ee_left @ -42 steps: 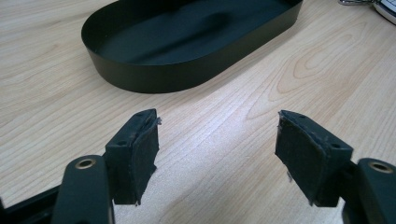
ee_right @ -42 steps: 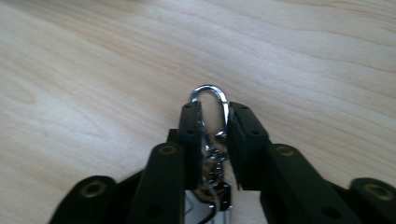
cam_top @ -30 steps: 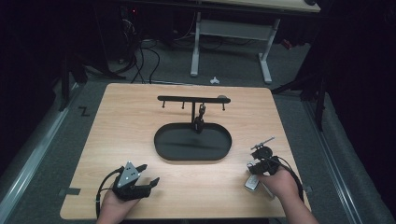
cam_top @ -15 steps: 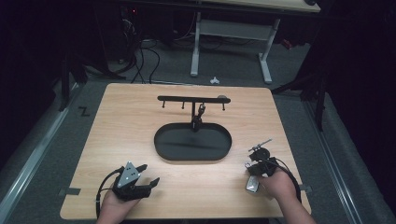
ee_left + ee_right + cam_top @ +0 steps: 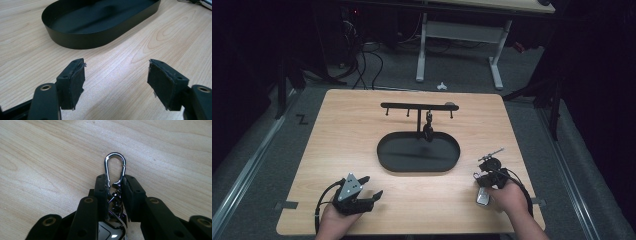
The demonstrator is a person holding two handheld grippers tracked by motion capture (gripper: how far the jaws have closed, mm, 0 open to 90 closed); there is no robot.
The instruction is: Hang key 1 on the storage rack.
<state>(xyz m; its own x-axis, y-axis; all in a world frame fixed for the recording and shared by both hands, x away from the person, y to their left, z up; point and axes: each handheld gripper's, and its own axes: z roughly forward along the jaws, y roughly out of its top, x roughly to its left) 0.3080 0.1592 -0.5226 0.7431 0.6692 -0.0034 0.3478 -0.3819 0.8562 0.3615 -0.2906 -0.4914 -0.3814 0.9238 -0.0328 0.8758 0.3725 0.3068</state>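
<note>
At table's near edge, right gripper low, jaws just closed, clamped on carabiner; left gripper resting wide.

Your right gripper's jaws cover the lower part of the carabiner, and the key fob below it is cut off by the frame's bottom edge. The item hanging on the rack is too small to identify.

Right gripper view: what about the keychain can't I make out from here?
- Below the carabiner, the chain and fob sit behind the right gripper, cut off by the bottom edge of the right gripper view.
- High view: the keychain is too small to read how its clip sits in the jaws.
- High view: the item on the rack hook is too dark and small to identify.
</note>
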